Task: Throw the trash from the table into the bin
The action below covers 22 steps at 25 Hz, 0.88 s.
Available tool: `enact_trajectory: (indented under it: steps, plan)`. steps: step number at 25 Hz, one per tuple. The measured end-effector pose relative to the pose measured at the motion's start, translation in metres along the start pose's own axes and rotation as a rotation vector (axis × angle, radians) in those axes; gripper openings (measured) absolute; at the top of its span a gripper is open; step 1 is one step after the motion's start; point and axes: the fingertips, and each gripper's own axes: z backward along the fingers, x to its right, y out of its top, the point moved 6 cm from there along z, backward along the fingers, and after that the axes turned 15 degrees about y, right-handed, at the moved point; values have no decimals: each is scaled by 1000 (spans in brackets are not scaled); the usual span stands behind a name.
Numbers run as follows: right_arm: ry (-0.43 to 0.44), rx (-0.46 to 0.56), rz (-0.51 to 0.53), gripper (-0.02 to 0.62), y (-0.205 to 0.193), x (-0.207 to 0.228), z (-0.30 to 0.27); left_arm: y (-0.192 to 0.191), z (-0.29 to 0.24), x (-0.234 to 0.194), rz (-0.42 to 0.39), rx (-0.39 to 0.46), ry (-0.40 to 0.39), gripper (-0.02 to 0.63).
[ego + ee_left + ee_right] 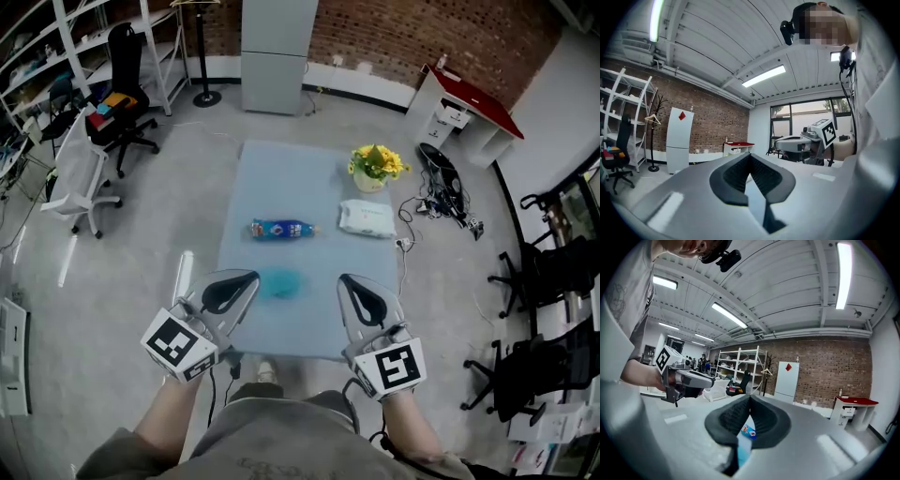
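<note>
Your grey shirt (272, 441) fills the bottom of the head view. Just past it, both your forearms are stretched out, with the left tongs (246, 280) and the right tongs (349, 284) pointing out over the near end of the pale blue counter (281, 178).

Both pairs are pressed together with nothing pinched. In the left gripper view the dark pads meet at the tip, and it's the same story in the right gripper view (all that shows through the slot behind the tips is a sliver of counter and the bottle).

So the trash is all sitting on the counter, untouched:
- a plastic bottle (280, 229) with a blue label, lying on its side about mid-counter
- a teal crumpled thing (279, 283) near your end, between the 2 tongs. It's too blurry to say what it is.

Over on the right side there's a white pack (367, 218), with a pot of yellow flowers (377, 165) just beyond it. Past the far end, a tall white cabinet (277, 52) stands by the brick wall (394, 42).
</note>
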Motion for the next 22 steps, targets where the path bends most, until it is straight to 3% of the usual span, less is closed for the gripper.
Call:
enact_trajectory:
  steps: [8,22]
  plan:
    - [63,-7,10,3,8,-9,-38,10,17,-33,37,79,93,-2]
    - [156,-10,-44,3,-20,17,-23,-7,20,-5,44,8,198,-2]
